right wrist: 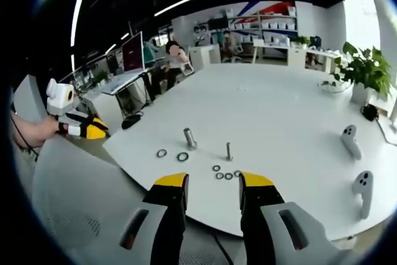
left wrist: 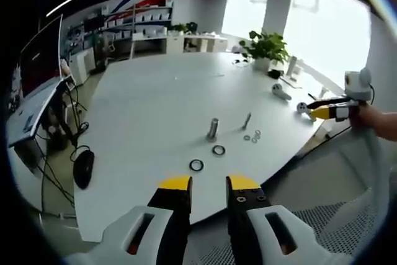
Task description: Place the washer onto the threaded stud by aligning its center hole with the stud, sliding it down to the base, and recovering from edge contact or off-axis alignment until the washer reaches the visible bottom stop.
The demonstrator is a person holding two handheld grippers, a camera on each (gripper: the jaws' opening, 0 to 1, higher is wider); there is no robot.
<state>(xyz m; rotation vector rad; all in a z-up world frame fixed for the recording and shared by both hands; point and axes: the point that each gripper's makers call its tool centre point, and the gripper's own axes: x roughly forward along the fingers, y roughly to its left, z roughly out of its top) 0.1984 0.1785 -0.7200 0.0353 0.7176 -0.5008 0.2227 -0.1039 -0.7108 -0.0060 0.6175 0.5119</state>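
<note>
White table (right wrist: 279, 110), black washers (right wrist: 182, 156), silver stud (right wrist: 229, 151), yellow-tipped black fingers (right wrist: 171, 185).

White table (right wrist: 279, 103): 2 studs (right wrist: 190, 138), washers (right wrist: 182, 156) (loose), controllers (right wrist: 351, 141), plant (right wrist: 366, 72).

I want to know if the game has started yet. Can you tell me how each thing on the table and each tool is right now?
Left tool: open, holding nothing, off the table edge.
Right tool: open, holding nothing.
Thick stud: upright, bare.
Thin stud: upright, bare.
Two large washers: flat on the table, apart.
Three small washers: flat, clustered near the thin stud.
Two white controllers: resting on the table.
</note>
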